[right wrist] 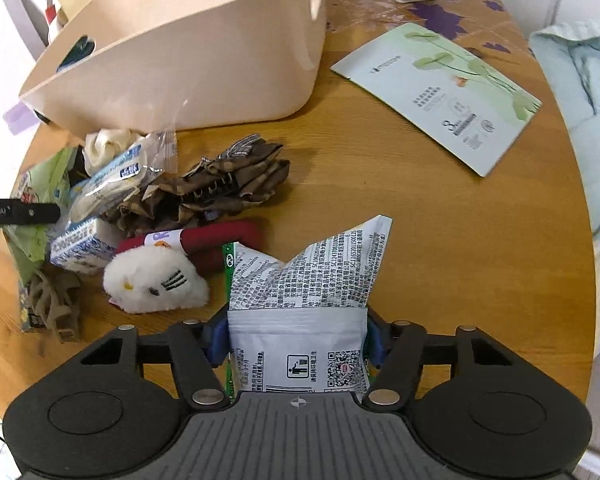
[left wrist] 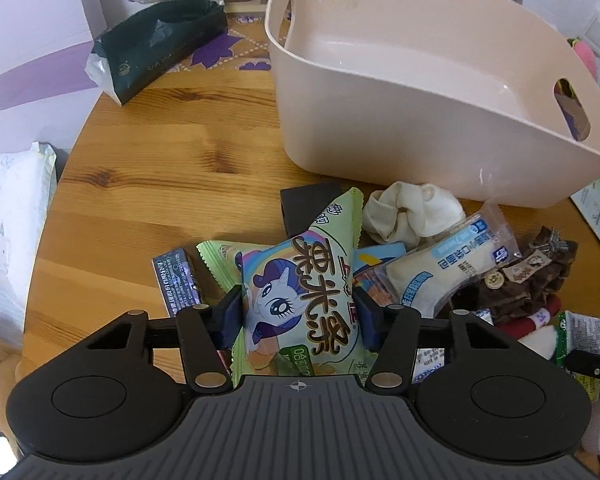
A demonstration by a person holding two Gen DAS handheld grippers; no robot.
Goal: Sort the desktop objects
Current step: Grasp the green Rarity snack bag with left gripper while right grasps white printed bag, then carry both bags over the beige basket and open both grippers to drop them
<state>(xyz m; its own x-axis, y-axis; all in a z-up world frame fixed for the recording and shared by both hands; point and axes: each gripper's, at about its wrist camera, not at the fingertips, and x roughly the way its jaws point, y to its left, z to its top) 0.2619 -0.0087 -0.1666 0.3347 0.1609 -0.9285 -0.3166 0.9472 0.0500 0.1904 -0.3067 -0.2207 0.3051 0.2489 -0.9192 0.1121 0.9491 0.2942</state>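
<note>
My left gripper (left wrist: 298, 314) is shut on a green pony snack bag (left wrist: 300, 288) and holds it over a pile of objects on the round wooden table (left wrist: 160, 184). My right gripper (right wrist: 296, 336) is shut on a white and green snack bag (right wrist: 304, 300) with its printed back showing. An empty beige plastic bin (left wrist: 420, 92) with handle holes stands beyond the pile; it also shows in the right wrist view (right wrist: 188, 52). The left gripper's body (right wrist: 20, 213) enters the right wrist view from the left.
The pile holds a bread packet (left wrist: 448, 264), cream scrunchie (left wrist: 412, 212), brown cloth (right wrist: 220, 192), white plush (right wrist: 152, 280), red band (right wrist: 220, 240), gum box (left wrist: 178, 280). A dark tissue pack (left wrist: 160, 48) lies far left. A face mask sachet (right wrist: 440, 96) lies right.
</note>
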